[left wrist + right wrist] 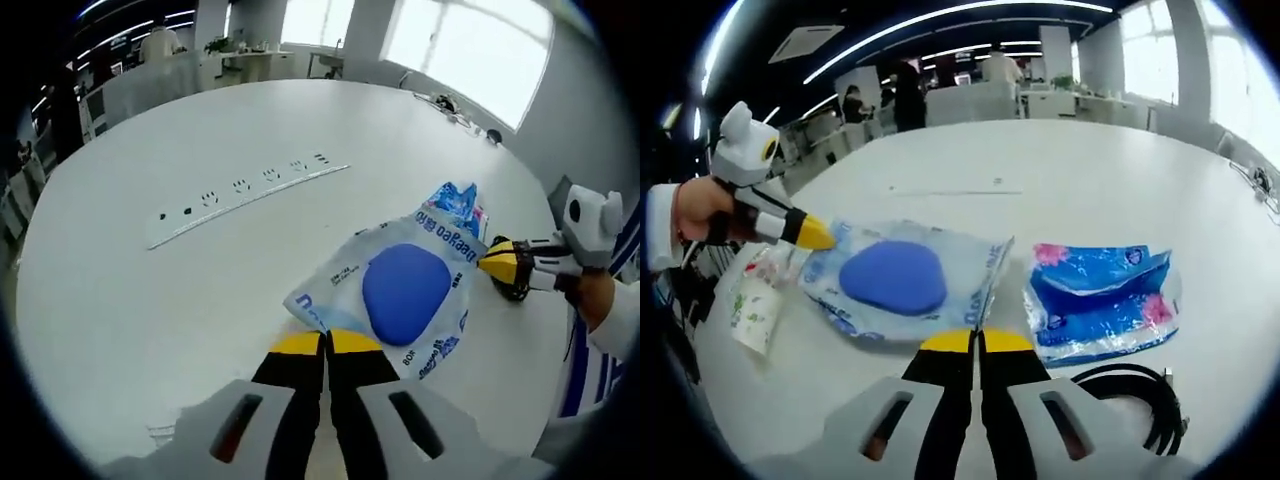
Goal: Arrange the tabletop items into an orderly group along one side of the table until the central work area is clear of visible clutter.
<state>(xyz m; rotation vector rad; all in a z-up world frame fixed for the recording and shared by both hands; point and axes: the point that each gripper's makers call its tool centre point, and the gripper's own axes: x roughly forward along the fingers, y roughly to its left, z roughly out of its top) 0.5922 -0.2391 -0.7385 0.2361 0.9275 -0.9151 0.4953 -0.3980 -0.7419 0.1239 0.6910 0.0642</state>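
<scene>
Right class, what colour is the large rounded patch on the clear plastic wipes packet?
Solid blue, on the clear plastic wipes packet; it shows best in the right gripper view.

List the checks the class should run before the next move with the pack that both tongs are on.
1. Left tongs shut on the pack's edge: ok.
2. Right tongs shut on the opposite edge: ok.
3. Pack lifted off the table: cannot tell.
4. Space beside the pack free: not ok; tissues lie close on one side and a sachet on the other.
5. Cable out of the right tongs' way: not ok; it is coiled right beside them.
6. Table middle clear: not ok; a power strip lies across it.
</scene>
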